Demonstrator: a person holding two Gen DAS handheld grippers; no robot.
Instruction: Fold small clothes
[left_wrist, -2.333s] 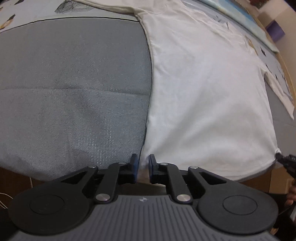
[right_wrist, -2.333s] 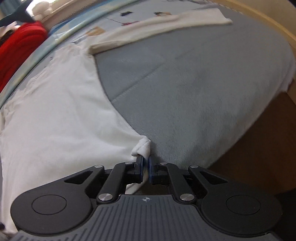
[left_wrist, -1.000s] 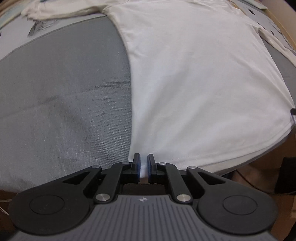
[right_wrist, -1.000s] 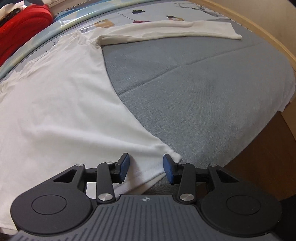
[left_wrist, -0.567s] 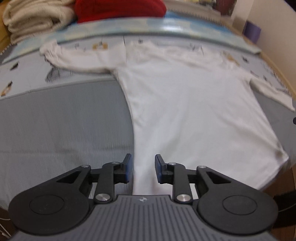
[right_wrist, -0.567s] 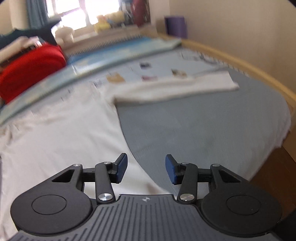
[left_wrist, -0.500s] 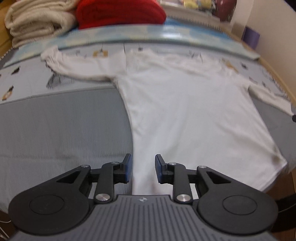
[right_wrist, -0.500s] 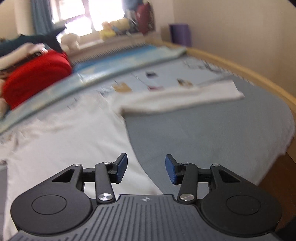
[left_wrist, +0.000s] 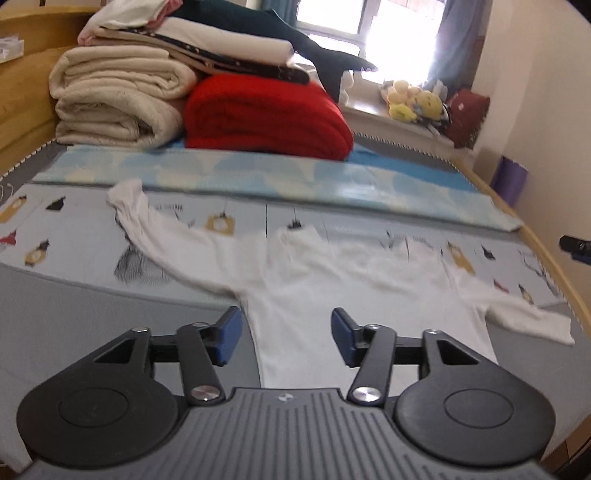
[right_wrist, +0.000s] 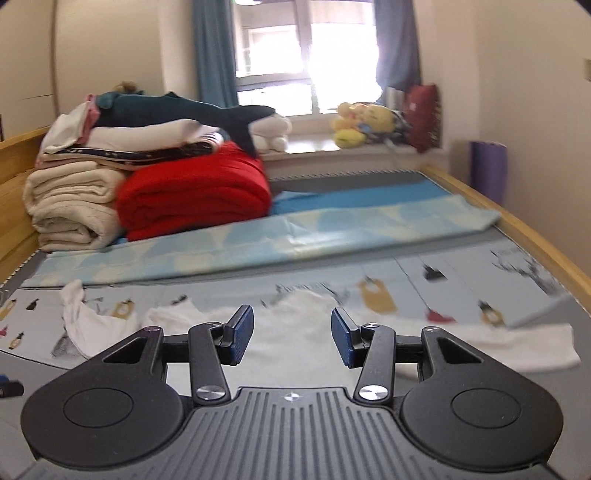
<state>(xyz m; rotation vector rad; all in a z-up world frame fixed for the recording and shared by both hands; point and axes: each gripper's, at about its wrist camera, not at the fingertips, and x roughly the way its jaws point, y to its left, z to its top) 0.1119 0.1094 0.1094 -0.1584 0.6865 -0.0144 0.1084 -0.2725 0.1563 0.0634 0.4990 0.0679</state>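
We hold both tools above a bed (left_wrist: 74, 332) whose wooden rail (left_wrist: 546, 258) curves along its right edge, with bare grey cover to the left of the garment and room to move there. The white long-sleeved shirt (left_wrist: 351, 295) lies flat and spread on the bed, its body running from between the left tool (left_wrist: 284, 339) fingers toward 12 o'clock, one sleeve reaching to 10 o'clock and the other to 3 o'clock. The left tool's jaws are opening, and nothing is between them; the shirt lies below, untouched. The right tool (right_wrist: 291, 336) stands open and empty, the shirt (right_wrist: 295, 332) spread beneath and ahead of it. At 12 o'clock beyond a blue patterned mat (right_wrist: 295, 236), a red blanket (right_wrist: 195, 192), cream blankets (right_wrist: 70, 206) and a plush shark (right_wrist: 184, 110) are stacked against the headboard end. Soft toys (right_wrist: 362, 122) sit on the windowsill.
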